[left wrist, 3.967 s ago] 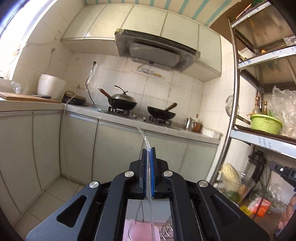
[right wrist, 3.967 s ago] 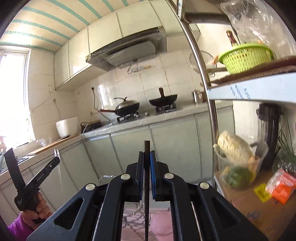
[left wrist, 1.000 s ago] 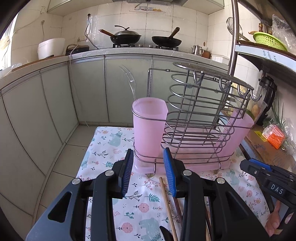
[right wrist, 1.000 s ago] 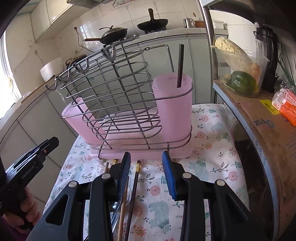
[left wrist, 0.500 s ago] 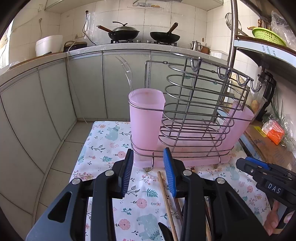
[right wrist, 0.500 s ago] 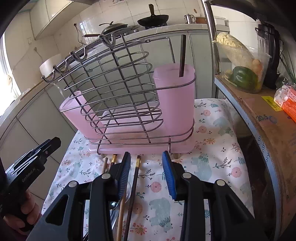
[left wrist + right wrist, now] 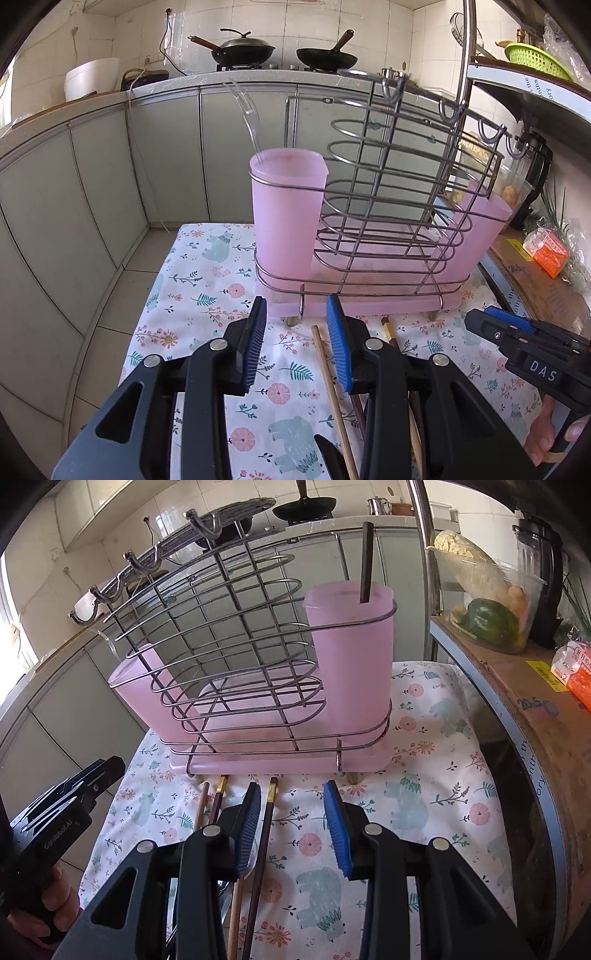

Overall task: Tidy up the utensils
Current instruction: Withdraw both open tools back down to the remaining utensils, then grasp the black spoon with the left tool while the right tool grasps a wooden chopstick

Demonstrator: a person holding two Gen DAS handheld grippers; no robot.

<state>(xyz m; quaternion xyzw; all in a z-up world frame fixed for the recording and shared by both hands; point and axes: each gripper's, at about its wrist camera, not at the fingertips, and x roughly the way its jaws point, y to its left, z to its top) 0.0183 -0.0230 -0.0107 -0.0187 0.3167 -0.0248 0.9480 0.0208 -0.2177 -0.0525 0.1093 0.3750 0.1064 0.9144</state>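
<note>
A wire rack (image 7: 391,206) with pink cups stands on a floral cloth (image 7: 207,288). A clear plastic utensil (image 7: 248,118) stands in the left pink cup (image 7: 286,218). A dark chopstick (image 7: 365,561) stands in the right pink cup (image 7: 352,657). Loose chopsticks (image 7: 264,834) and a black knife tip (image 7: 330,458) lie on the cloth in front of the rack. My left gripper (image 7: 297,347) is open and empty above the cloth. My right gripper (image 7: 291,827) is open and empty over the loose chopsticks; it also shows in the left wrist view (image 7: 532,354).
A metal shelf (image 7: 524,686) at the right holds a tub of vegetables (image 7: 484,602), a blender (image 7: 543,572) and an orange packet (image 7: 546,251). Grey kitchen cabinets (image 7: 110,177) with woks (image 7: 243,48) on the stove stand behind. Tiled floor lies left of the cloth.
Four seconds ago each gripper was shut on a utensil, held high. Those utensils now stand in the cups. Both grippers are open and have lowered and drawn back toward the loose chopsticks.
</note>
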